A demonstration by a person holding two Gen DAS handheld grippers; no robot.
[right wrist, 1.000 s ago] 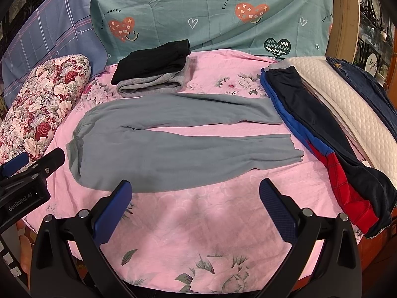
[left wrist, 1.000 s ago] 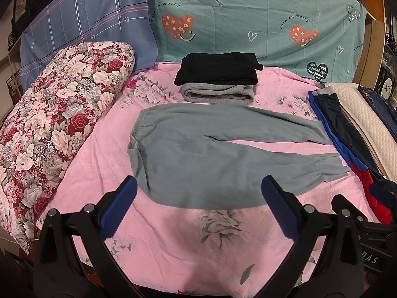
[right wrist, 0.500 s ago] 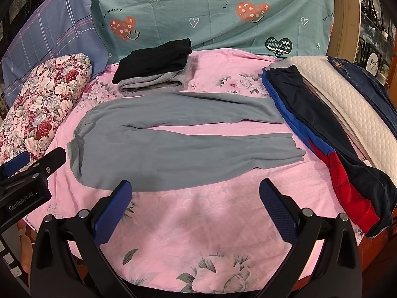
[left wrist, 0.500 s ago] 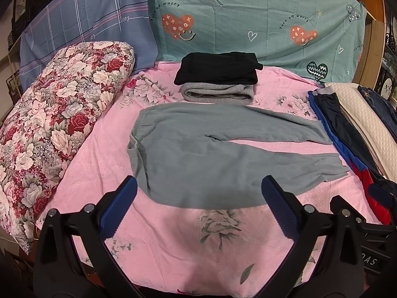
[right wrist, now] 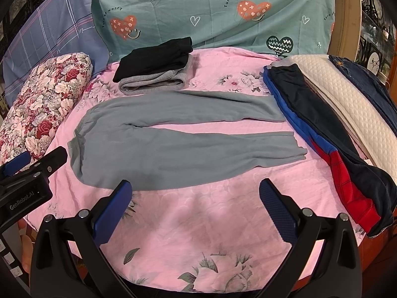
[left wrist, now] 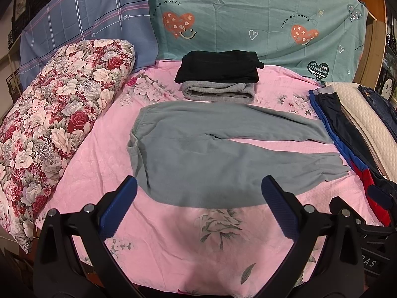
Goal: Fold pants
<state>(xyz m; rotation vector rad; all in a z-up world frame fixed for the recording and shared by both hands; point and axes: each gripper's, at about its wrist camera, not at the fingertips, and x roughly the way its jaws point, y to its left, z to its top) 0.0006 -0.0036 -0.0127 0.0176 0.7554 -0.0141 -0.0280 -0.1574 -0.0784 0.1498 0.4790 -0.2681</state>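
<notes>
Left wrist view: grey pants point(left wrist: 211, 154) lying flat on the pink bed point(left wrist: 173, 238), just nearer than the folded stack point(left wrist: 218, 77). Left gripper point(left wrist: 198, 198) and right gripper point(right wrist: 196, 203) hovering, fingers spread, empty. Advice: be pinching the nearer leg's edge, folding toward the stack.

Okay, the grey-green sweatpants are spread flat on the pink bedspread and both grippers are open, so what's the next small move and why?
Probably lower the right gripper onto the near leg's cuff of the grey-green sweatpants. The legs lie apart in a V on the pink floral bedspread, still unfolded, and both it and the left gripper hover open, holding nothing. Stacking the legs looks like the natural first fold.
</notes>
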